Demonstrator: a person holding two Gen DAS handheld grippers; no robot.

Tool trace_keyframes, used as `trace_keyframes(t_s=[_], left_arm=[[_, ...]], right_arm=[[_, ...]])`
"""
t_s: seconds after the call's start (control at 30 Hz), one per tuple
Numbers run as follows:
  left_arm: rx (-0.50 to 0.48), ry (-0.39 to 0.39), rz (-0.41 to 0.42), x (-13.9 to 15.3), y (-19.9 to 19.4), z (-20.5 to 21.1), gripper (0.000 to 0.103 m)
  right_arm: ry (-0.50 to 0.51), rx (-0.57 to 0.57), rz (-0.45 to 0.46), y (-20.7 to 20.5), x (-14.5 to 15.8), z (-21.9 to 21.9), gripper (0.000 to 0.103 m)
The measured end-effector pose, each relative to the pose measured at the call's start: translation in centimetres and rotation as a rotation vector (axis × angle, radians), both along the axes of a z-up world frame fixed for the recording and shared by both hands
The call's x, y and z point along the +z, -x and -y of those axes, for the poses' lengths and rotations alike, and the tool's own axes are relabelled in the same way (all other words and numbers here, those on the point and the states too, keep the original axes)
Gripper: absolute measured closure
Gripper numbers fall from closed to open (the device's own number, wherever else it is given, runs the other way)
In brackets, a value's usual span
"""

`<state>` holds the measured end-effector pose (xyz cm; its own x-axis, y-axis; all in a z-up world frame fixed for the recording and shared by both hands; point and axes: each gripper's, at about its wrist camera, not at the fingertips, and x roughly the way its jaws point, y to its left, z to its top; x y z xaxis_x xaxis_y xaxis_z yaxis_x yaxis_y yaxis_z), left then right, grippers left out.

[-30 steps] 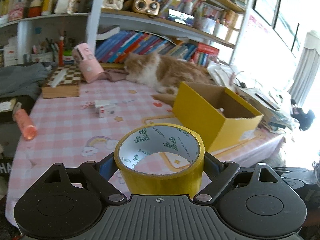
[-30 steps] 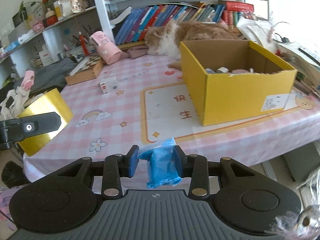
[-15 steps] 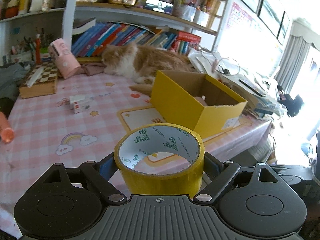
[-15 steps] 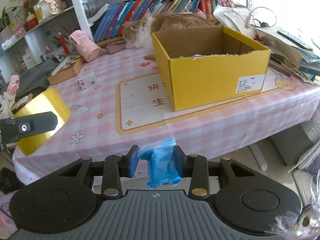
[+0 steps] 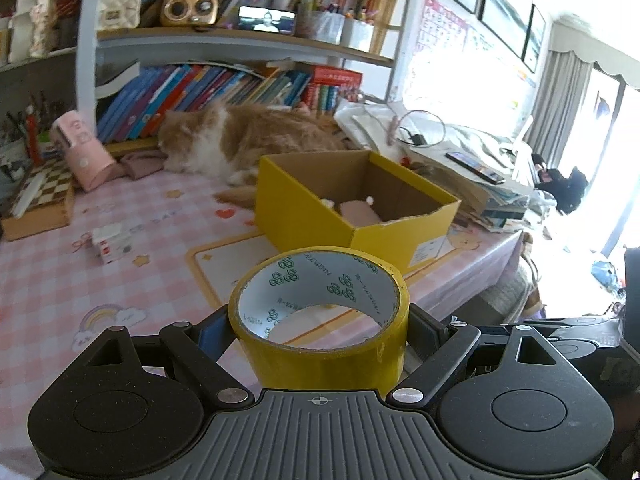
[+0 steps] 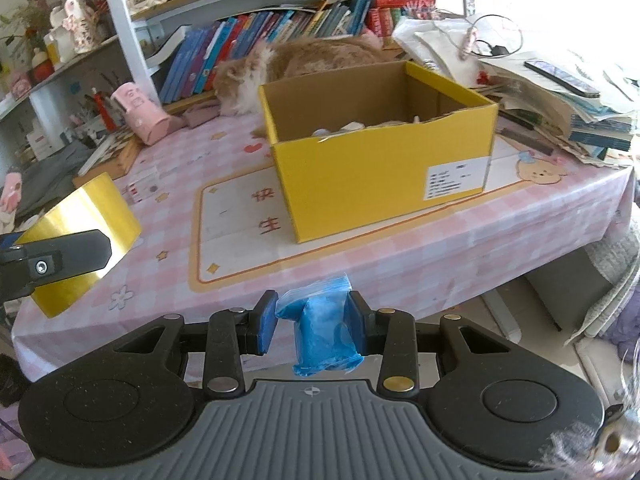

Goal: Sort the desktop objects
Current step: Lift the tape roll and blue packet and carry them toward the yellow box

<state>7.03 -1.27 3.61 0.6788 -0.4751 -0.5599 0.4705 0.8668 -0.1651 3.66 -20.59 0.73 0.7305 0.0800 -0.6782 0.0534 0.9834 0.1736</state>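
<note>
My left gripper (image 5: 319,330) is shut on a roll of yellow tape (image 5: 320,344), held above the near edge of the pink checked table (image 5: 48,292). The roll also shows at the left of the right wrist view (image 6: 80,236). My right gripper (image 6: 312,320) is shut on a small blue plastic packet (image 6: 324,336), held off the table's front edge. An open yellow cardboard box (image 5: 312,216) stands ahead on the table, right of centre, with a few small items inside; it also shows in the right wrist view (image 6: 376,176).
An orange cat (image 5: 240,140) lies behind the box against the bookshelf. A small white box (image 5: 110,242), a pink holder (image 5: 82,156) and a chessboard box (image 5: 40,196) sit on the left. Stacked papers and a phone (image 6: 560,80) lie right of the box.
Both grippers have swung rightward and nearer the yellow box, which now sits more central in both views. Each still holds its object.
</note>
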Motion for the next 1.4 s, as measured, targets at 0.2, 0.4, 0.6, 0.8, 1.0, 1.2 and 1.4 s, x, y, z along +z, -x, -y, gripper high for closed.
trace_keyframes(t_s=[0.2,0.4,0.6,0.8,1.0,1.2,1.4], left_arm=[[-0.061,-0.003,0.012,0.0,-0.5,2.3,0.014],[-0.08,-0.004,0.039,0.2,-0.8,4.3,0.014],[-0.061,0.019,0.061,0.9,-1.7,5.7,0.014],[-0.034,0.025,0.078,1.6,-3.1,7.6,0.014],[0.002,0.022,0.11,2.1,-4.9,9.5,0.014],[0.051,0.013,0.137,2.3,-7.1,11.2,0.014],[0.087,-0.014,0.137,1.9,-9.3,12.8,0.014]], right_arm=[[-0.009,-0.059,0.0,0.5,0.0,2.5,0.069],[-0.026,-0.11,-0.002,0.6,-0.2,4.8,0.069],[-0.035,-0.125,0.015,-0.6,0.0,6.8,0.069],[-0.036,-0.105,0.038,-2.5,0.7,8.7,0.069],[-0.019,-0.053,0.091,-5.2,2.0,10.4,0.069],[0.016,0.021,0.155,-8.6,3.4,12.0,0.069],[0.042,0.097,0.189,-12.0,4.1,13.1,0.069]])
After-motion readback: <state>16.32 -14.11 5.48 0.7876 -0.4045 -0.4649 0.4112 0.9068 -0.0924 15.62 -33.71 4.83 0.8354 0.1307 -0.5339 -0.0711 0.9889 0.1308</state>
